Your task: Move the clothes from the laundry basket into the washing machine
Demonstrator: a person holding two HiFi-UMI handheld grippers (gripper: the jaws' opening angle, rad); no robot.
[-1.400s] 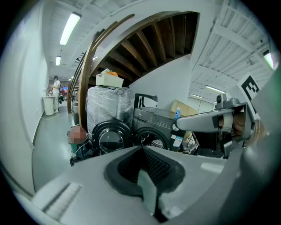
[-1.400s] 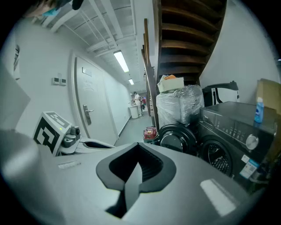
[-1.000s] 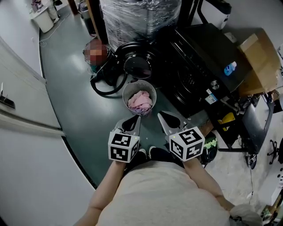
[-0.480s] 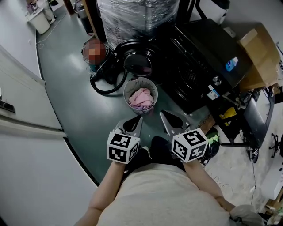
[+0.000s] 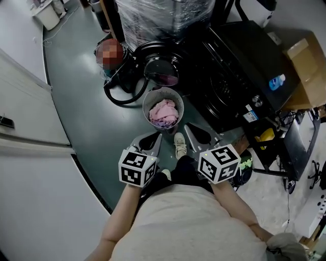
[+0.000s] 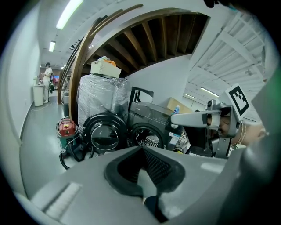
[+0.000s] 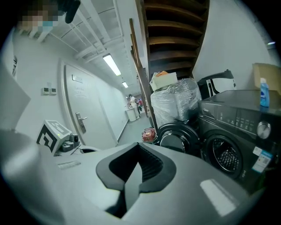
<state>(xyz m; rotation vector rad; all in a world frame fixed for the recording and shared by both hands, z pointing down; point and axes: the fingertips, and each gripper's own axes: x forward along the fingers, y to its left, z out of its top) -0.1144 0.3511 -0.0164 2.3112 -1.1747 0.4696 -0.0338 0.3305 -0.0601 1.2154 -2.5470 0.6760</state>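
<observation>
A round grey laundry basket (image 5: 153, 98) stands on the green floor with pink clothes (image 5: 164, 112) in it. Just behind it is the black washing machine (image 5: 232, 71), its round door (image 5: 162, 71) swung open to the left. The bare drum (image 6: 147, 137) shows in the left gripper view and the drum (image 7: 221, 154) in the right gripper view. My left gripper (image 5: 153, 140) and right gripper (image 5: 192, 135) hover side by side just short of the basket. Both are shut and hold nothing. The basket is hidden below the jaws in both gripper views.
A red vacuum cleaner (image 5: 108, 53) with a black hose (image 5: 119, 96) sits left of the door. A plastic-wrapped pallet (image 5: 163, 15) stands behind. A cardboard box (image 5: 305, 63) and blue bottle (image 5: 277, 81) rest on the machine. A white door (image 5: 25, 127) is at the left. My shoe (image 5: 179, 144) is between the grippers.
I have stepped towards the basket, and a pale shoe now shows between the grippers. Both grippers stay shut and level.
</observation>
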